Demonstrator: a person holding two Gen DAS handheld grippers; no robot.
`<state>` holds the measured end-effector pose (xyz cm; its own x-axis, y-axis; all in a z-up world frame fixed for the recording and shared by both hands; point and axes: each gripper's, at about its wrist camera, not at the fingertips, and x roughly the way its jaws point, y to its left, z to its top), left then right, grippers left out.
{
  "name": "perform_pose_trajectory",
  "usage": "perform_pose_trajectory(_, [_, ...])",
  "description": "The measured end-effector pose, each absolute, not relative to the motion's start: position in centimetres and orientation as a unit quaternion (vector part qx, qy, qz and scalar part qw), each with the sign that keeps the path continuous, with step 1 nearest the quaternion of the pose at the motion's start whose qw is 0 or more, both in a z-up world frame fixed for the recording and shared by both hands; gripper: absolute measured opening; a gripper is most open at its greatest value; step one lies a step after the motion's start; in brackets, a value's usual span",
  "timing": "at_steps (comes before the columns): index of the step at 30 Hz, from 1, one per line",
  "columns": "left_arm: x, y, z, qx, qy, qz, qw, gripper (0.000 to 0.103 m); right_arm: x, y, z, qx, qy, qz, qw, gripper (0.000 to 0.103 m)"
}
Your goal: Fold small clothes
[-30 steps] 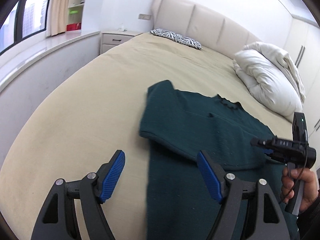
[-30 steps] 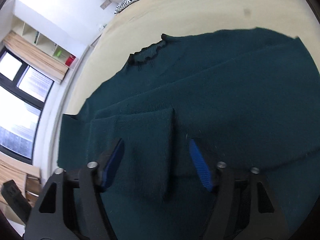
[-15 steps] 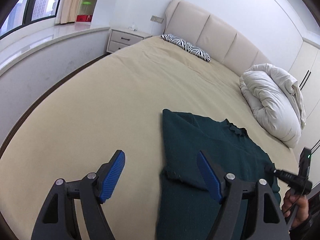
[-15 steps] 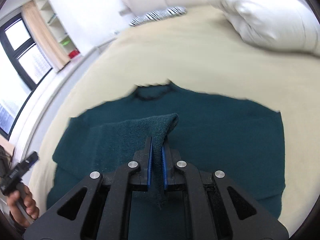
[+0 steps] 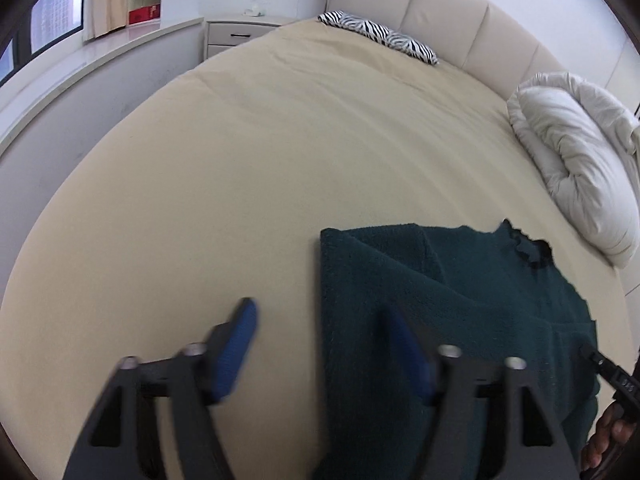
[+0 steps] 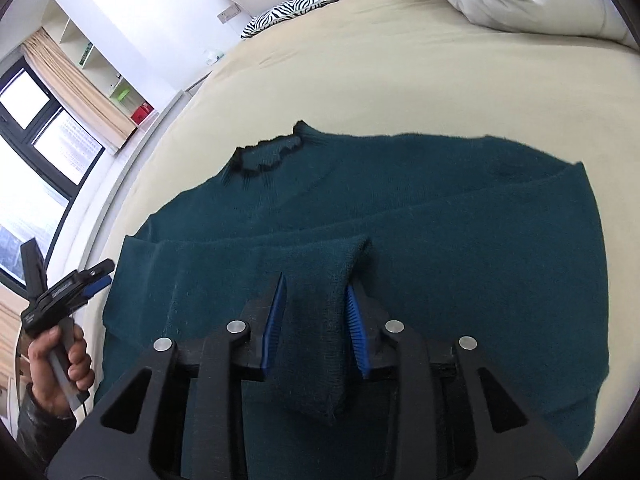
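The dark teal knitted sweater with a ruffled neckline (image 6: 400,208) lies flat on the beige bed sheet (image 5: 260,168), near its foot end; both sleeves appear folded in across the body, the cuff of one sleeve (image 6: 320,300) lying between the blue pads of the right gripper (image 6: 316,316); those jaws are opening, the pads no longer pressing the knit, so the sleeve looks just laid down and released. The left gripper (image 5: 320,352) straddles the sweater's left side edge, one pad over the sheet and one over the fabric; its jaws are closing but, blurred as they are, nothing seems pinched yet. The step in hand appears to be finishing the sleeve fold and taking hold of the side or hem. The next move likely calls for both grippers to pinch matching lower corners; lifted evenly, the soft knit should fold toward the neckline without dragging the sleeves loose.
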<state>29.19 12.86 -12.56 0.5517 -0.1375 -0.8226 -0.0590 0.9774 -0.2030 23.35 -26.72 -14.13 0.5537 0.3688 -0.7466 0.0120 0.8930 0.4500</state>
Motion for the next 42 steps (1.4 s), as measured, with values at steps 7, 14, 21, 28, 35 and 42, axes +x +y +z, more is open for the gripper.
perform_pose_trajectory(7, [28.0,11.7,-12.9,-0.059,0.453,-0.023,0.889,0.009,25.1,-25.0,-14.6,0.141,0.471,0.076,0.868,0.007])
perform_pose_trajectory(14, [27.8,13.3,-13.7,-0.093,0.441,-0.012,0.893,0.009,24.8,-26.0,-14.1,0.155,0.457,0.058,0.874,0.006])
perform_pose_trajectory(21, [27.4,13.5,-13.3,-0.110,0.438,-0.019,0.892,0.016,25.0,-27.2,-16.3,0.192,0.460,0.064,0.864,0.009])
perform_pose_trajectory(28, [23.7,13.3,-11.2,-0.106,0.438,-0.019,0.892,0.058,22.3,-27.6,-14.5,0.237,0.461,0.082,0.851,0.040])
perform_pose_trajectory(35, [22.3,12.4,-12.9,-0.069,0.460,-0.027,0.885,0.026,21.2,-25.9,-15.1,0.170,0.483,0.071,0.856,0.029])
perform_pose_trajectory(42, [22.2,12.4,-13.1,-0.055,0.453,-0.025,0.889,0.009,20.7,-25.5,-13.7,0.147,0.480,0.056,0.863,0.006])
